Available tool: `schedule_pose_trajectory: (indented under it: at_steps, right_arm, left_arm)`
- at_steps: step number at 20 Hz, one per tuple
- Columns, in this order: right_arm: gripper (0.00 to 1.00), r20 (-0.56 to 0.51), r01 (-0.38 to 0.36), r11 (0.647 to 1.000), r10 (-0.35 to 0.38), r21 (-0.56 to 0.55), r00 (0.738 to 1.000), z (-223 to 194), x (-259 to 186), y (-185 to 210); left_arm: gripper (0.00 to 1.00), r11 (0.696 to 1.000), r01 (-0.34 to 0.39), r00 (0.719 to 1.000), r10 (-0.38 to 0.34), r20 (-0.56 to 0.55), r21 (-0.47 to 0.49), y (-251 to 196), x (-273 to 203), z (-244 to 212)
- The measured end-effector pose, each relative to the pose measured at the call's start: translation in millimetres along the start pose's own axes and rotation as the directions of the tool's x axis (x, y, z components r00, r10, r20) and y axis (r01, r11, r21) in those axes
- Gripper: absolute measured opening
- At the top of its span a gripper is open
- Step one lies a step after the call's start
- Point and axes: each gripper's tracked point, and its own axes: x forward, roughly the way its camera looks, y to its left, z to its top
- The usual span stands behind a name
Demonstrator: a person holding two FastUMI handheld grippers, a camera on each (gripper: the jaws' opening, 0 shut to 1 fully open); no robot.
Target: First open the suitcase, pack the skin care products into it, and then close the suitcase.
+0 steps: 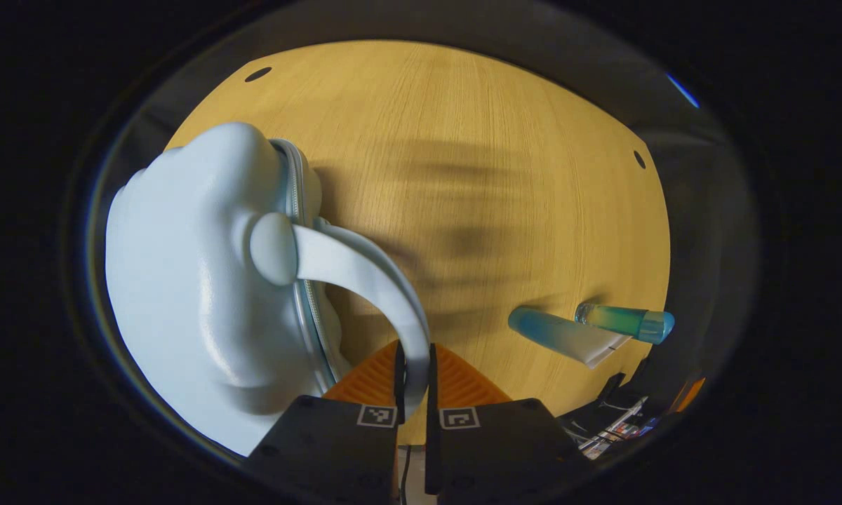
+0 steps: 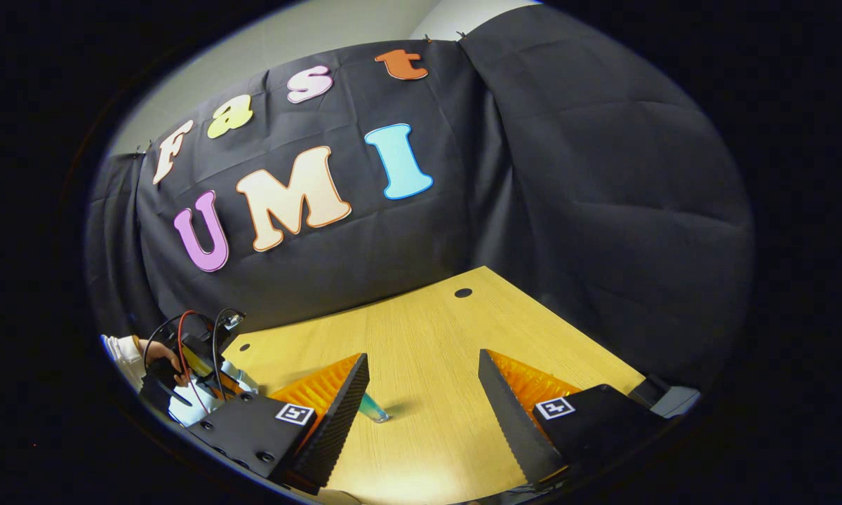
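Table (image 1: 463, 140): wooden, tube (image 1: 568, 340) and bottle (image 1: 628, 321) waiting beside suitcase (image 1: 189, 294).
Left gripper (image 1: 414, 382): jaws clamped on suitcase handle (image 1: 365, 273), likely steadying it.
Right gripper (image 2: 421, 400): jaws apart, free to pick.

It looks like a test booth: a black cloth wall (image 2: 568, 196) hangs behind a bare wooden table (image 2: 428, 351) with wires (image 2: 182, 337) nearby.

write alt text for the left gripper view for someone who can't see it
The left gripper is shut on the curved handle of a pale blue hard-shell suitcase standing on a wooden table, its zipper seam facing the camera. To the right, a blue-capped tube and a small teal bottle lie on the table.
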Motion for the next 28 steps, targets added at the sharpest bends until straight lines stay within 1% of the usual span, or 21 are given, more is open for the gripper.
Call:
schedule_pose_trajectory:
  at_steps: [4, 11, 12, 13, 14, 15, 18, 20, 22, 23, 24, 25, 27, 28]
  right_arm:
    - [0.98, 0.005, 0.008, 1.000, -0.008, 0.004, 1.000, -1.8, -5.1, 0.3]
    - [0.98, 0.008, 0.012, 1.000, -0.012, 0.004, 1.000, -3.9, -15.2, 6.2]
    - [0.94, 0.007, 0.009, 1.000, -0.010, 0.003, 1.000, -5.4, -17.0, 7.2]
    - [0.94, 0.007, 0.007, 1.000, -0.007, 0.003, 1.000, -5.7, -18.4, 8.8]
    - [0.94, 0.008, 0.004, 1.000, -0.004, 0.002, 1.000, -5.9, -19.9, 10.4]
    - [0.98, 0.009, 0.002, 1.000, -0.002, 0.000, 1.000, -6.0, -21.0, 12.0]
    - [0.98, 0.004, -0.001, 1.000, 0.001, 0.001, 1.000, -9.8, -25.3, 13.3]
    - [0.98, 0.004, 0.001, 1.000, -0.001, -0.001, 1.000, -11.7, -28.4, 13.5]
    - [0.98, -0.001, 0.003, 1.000, -0.003, -0.001, 1.000, -14.8, -31.8, 13.3]
    - [0.98, -0.005, 0.004, 1.000, -0.004, 0.001, 1.000, -16.4, -32.7, 13.3]
    - [0.98, -0.009, 0.003, 1.000, -0.003, 0.002, 1.000, -19.7, -33.9, 13.3]
    - [0.98, -0.012, 0.002, 1.000, -0.002, 0.002, 1.000, -21.4, -35.0, 14.1]
    - [0.98, -0.012, 0.007, 1.000, -0.007, -0.006, 1.000, -23.1, -37.5, 13.7]
    - [0.98, -0.011, 0.010, 1.000, -0.010, -0.007, 1.000, -24.3, -39.2, 12.9]
  left_arm:
    - [0.05, 0.999, 0.007, 1.000, -0.008, 0.013, 0.031, -1.0, -0.4, 1.2]
    - [0.05, 0.998, 0.048, 0.998, -0.049, 0.029, 0.030, -2.7, -5.9, 2.5]
    - [0.05, 0.998, 0.051, 0.998, -0.052, 0.030, 0.032, -2.9, -5.9, 2.6]
    - [0.05, 0.998, 0.056, 0.998, -0.057, 0.026, 0.034, -2.4, -6.5, 2.0]
    - [0.05, 0.998, 0.061, 0.998, -0.062, 0.019, 0.033, -2.1, -6.3, 1.3]
    - [0.05, 0.997, 0.069, 0.998, -0.069, 0.008, 0.031, -1.3, -5.5, 0.4]
    - [0.05, 0.997, 0.072, 0.997, -0.071, -0.030, 0.031, 2.1, -2.2, -3.1]
    - [0.05, 0.997, 0.060, 0.997, -0.057, -0.055, 0.053, 4.8, 2.4, -6.6]
    - [0.05, 0.995, 0.076, 0.993, -0.069, -0.094, 0.070, 2.5, 3.0, -12.2]
    - [0.05, 0.993, 0.073, 0.991, -0.062, -0.120, 0.092, 6.1, 2.6, -14.6]
    - [0.04, 0.991, 0.056, 0.990, -0.039, -0.136, 0.118, 11.8, 3.5, -13.1]
    - [0.05, 0.991, 0.054, 0.989, -0.035, -0.146, 0.124, 8.9, 4.1, -15.4]
    - [0.05, 0.991, 0.052, 0.989, -0.034, -0.142, 0.126, 8.0, 1.5, -13.4]
    - [0.05, 0.990, 0.062, 0.991, -0.047, -0.124, 0.125, 6.5, -1.3, -9.9]
